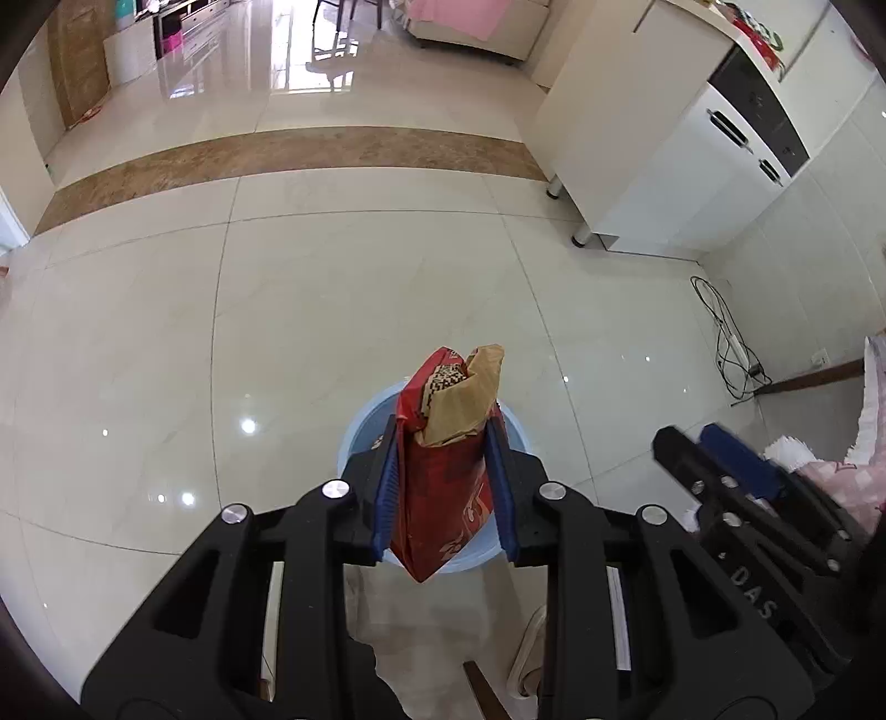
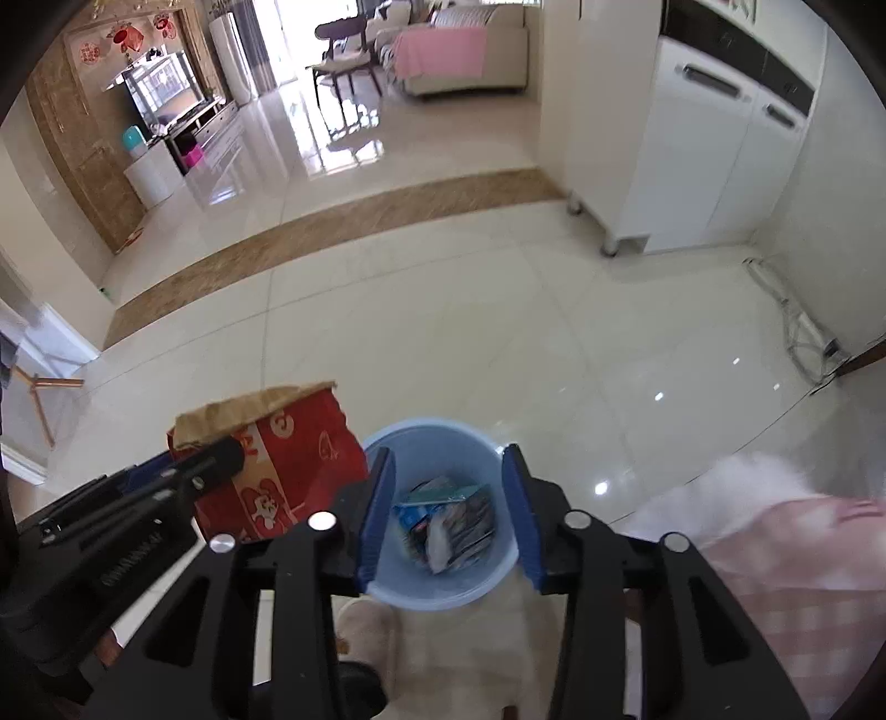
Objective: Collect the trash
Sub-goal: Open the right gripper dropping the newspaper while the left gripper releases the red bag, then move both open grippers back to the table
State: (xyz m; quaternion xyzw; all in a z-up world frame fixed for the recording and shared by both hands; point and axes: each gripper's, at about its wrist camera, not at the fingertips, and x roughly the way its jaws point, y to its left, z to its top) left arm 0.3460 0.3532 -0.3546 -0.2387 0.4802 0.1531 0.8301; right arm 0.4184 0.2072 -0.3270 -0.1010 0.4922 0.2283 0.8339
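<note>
Trash going into the bin – one piece dropped, one held.
Floor [image 2: 443,332], then bin [image 2: 387,443] at six o'clock; left gripper [image 1: 446,487] clamps the red bag [image 1: 443,487] above it – right gripper [image 2: 448,509], jaws parted and empty, frames wrappers [image 2: 448,520] inside.

A home, open from a tiled hall into a living room. At the top of the right wrist view stand a sofa [image 2: 470,50] with a pink blanket [image 2: 440,52], a chair [image 2: 343,50] and a TV stand [image 2: 166,105]; a white cabinet [image 2: 714,155] fills the upper right, glossy floor tiles [image 2: 470,332] the middle.
</note>
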